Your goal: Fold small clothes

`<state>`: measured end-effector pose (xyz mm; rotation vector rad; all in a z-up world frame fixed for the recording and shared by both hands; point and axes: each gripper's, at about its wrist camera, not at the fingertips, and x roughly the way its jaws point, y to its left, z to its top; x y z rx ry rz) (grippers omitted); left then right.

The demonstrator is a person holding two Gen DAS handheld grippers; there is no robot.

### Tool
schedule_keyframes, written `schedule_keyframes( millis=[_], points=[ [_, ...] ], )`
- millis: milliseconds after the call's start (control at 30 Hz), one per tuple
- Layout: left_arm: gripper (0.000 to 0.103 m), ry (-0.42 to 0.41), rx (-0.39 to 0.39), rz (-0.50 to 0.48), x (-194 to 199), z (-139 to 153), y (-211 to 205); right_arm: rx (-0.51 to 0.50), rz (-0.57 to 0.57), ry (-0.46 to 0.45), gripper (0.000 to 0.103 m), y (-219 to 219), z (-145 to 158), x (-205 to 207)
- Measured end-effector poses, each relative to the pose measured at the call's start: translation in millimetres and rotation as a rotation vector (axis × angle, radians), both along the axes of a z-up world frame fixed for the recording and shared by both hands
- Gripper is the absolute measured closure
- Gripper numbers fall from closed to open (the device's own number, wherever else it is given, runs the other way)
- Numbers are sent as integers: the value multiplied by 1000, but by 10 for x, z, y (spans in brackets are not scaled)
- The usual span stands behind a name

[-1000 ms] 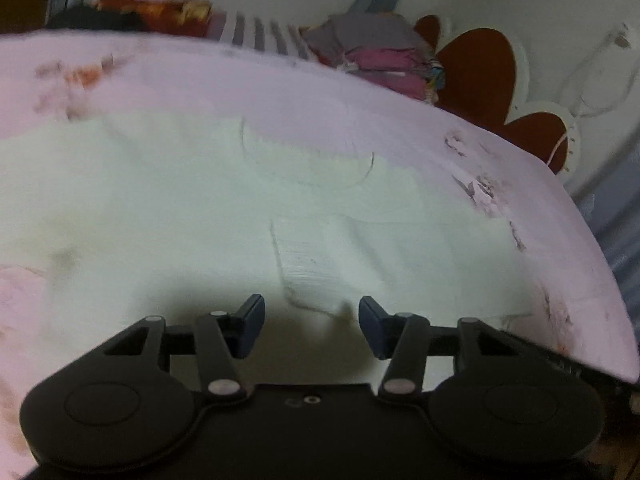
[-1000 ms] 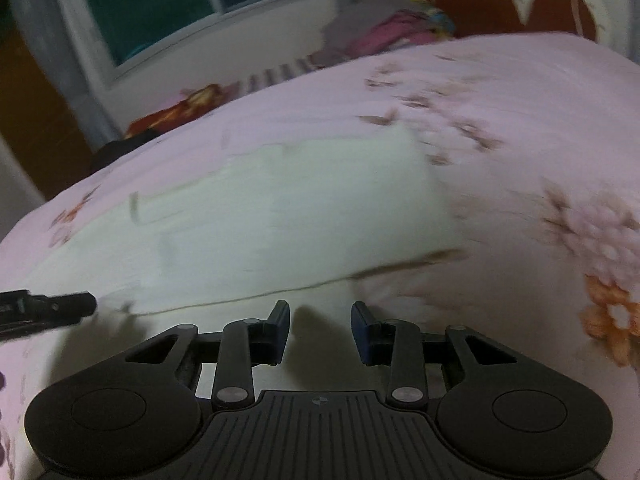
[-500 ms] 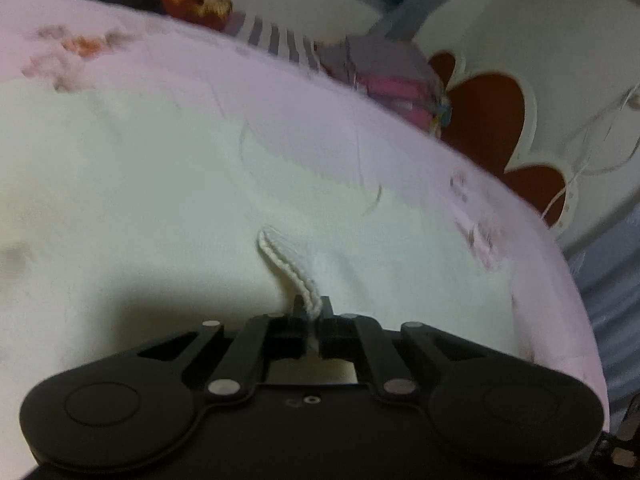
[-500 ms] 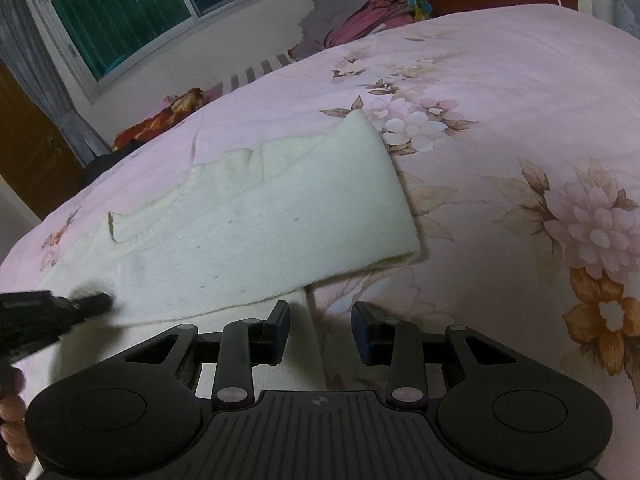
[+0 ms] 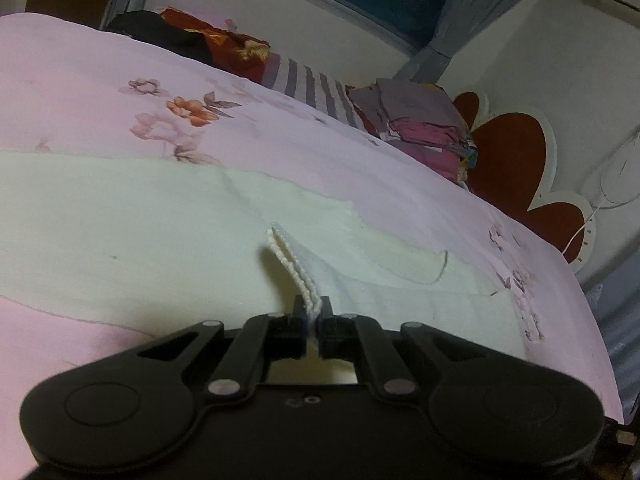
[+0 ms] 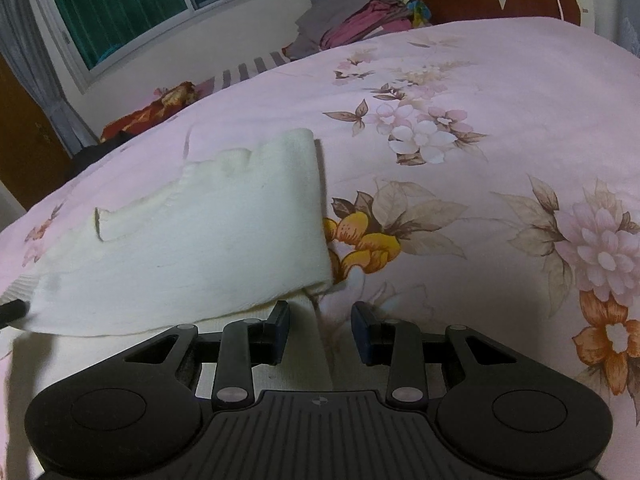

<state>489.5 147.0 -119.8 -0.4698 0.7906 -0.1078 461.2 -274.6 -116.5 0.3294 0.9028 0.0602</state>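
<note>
Spread over the pink flowered bedspread (image 6: pixel 500 92) lies my cream knit garment (image 6: pixel 208 240), partly folded. My left gripper (image 5: pixel 311 312) pinches its ribbed edge (image 5: pixel 294 268), lifted. My right gripper (image 6: pixel 320 328) hovers part-open, empty, over the garment's near corner.

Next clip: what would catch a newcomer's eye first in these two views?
The cream knit garment spread across the pink floral bedspread, partly folded over itself. Up close, the left hand-held gripper is shut on the garment's ribbed edge, lifting it, while the right hand-held gripper hangs open at the garment's near corner.
</note>
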Motion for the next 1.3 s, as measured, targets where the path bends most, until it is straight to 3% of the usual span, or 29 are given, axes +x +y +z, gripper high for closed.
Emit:
schedule_keyframes(
  millis=[567, 600, 633, 667, 700, 833, 900, 1100, 1300],
  points=[
    [99, 22, 62, -1, -14, -147, 145, -1, 2, 3, 68, -19, 8, -3],
    [99, 29, 64, -1, -12, -177, 146, 2, 1, -1, 87, -26, 35, -15],
    [99, 31, 67, 0, -14, -197, 146, 13, 7, -15, 97, -40, 70, -37],
    [98, 32, 71, 0, -17, -211, 144, 23, 9, -27, 101, -52, 102, -55],
    [96, 32, 76, -3, -21, -218, 139, 17, 5, -45, 101, -59, 141, -77],
    [68, -6, 141, 60, -139, -81, 170, 20, 11, -98, 101, -82, 240, -70],
    [66, -58, 175, 61, -219, 32, 152, 24, 24, -110, 101, -70, 285, -27],
    [66, -64, 199, -95, -44, 1, -302, 64, 152, -81, 101, 265, 161, 255],
    [66, -27, 226, -77, 73, -184, -377, 77, 318, -73, 101, 678, -31, 399]
  ],
)
